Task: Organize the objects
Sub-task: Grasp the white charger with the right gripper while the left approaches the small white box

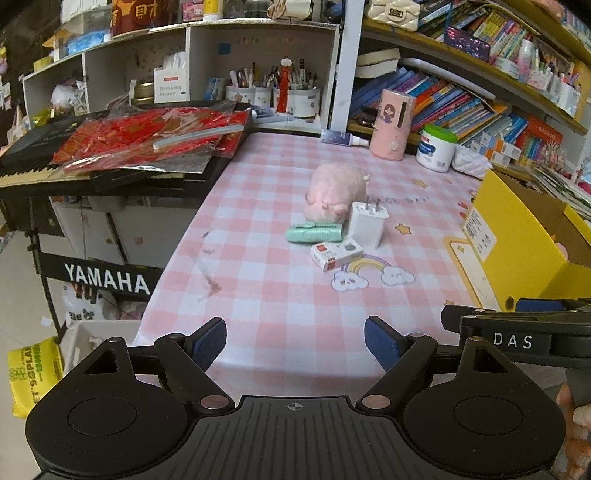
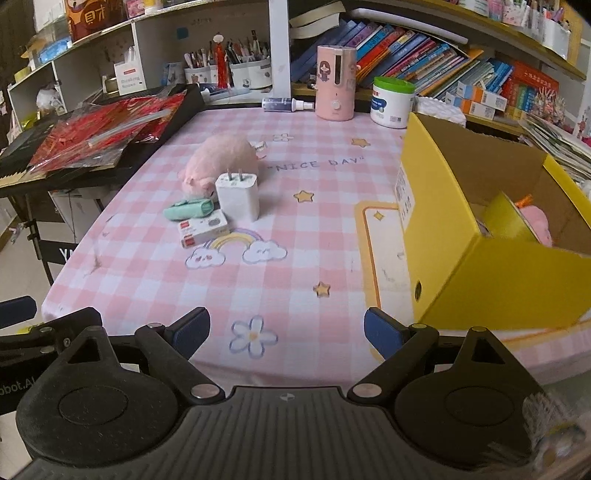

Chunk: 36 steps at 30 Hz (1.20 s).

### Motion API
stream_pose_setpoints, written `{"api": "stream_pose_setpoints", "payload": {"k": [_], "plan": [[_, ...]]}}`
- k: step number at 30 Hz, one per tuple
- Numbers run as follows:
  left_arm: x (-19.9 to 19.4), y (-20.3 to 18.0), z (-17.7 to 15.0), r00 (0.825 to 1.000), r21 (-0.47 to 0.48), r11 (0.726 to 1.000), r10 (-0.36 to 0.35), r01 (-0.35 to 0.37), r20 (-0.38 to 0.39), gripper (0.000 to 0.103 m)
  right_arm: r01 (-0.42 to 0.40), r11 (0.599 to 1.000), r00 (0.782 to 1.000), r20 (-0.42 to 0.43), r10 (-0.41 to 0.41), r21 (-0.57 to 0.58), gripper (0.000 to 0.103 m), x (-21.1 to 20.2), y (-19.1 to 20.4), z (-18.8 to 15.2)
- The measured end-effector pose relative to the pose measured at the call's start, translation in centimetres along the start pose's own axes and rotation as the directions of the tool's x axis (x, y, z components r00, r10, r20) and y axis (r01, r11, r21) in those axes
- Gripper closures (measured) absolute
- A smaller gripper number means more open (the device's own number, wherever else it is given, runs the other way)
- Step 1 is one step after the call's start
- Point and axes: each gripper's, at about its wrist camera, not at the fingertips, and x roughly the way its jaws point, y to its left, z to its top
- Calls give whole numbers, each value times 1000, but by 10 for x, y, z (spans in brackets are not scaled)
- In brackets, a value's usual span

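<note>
Ahead, the white charger and its clustered neighbours lie left of the yellow box, nearer the left gripper; both grippers gape empty.

Bench w/ pink-white check cloth fills the middle. Left of bench: black keyboard on stand, pale floor below it. Behind bench: white cubby shelf w/ pen cups. Right of bench: wooden bookshelf, packed w/ books. Light even, indoor.
</note>
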Motion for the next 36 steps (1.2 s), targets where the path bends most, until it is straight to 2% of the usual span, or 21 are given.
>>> {"api": "stream_pose_setpoints", "payload": {"k": [12, 21, 36], "plan": [[44, -8, 33, 1000, -18, 1000, 18, -19, -24, 19, -29, 1000, 999, -26, 28, -9, 13, 48, -12, 43], [63, -13, 50, 999, -31, 999, 38, -39, -26, 19, -57, 998, 998, -27, 56, -23, 13, 71, -16, 67], [82, -18, 64, 997, -11, 998, 67, -67, -45, 21, -166, 985, 986, -17, 165, -44, 15, 100, -10, 97]]}}
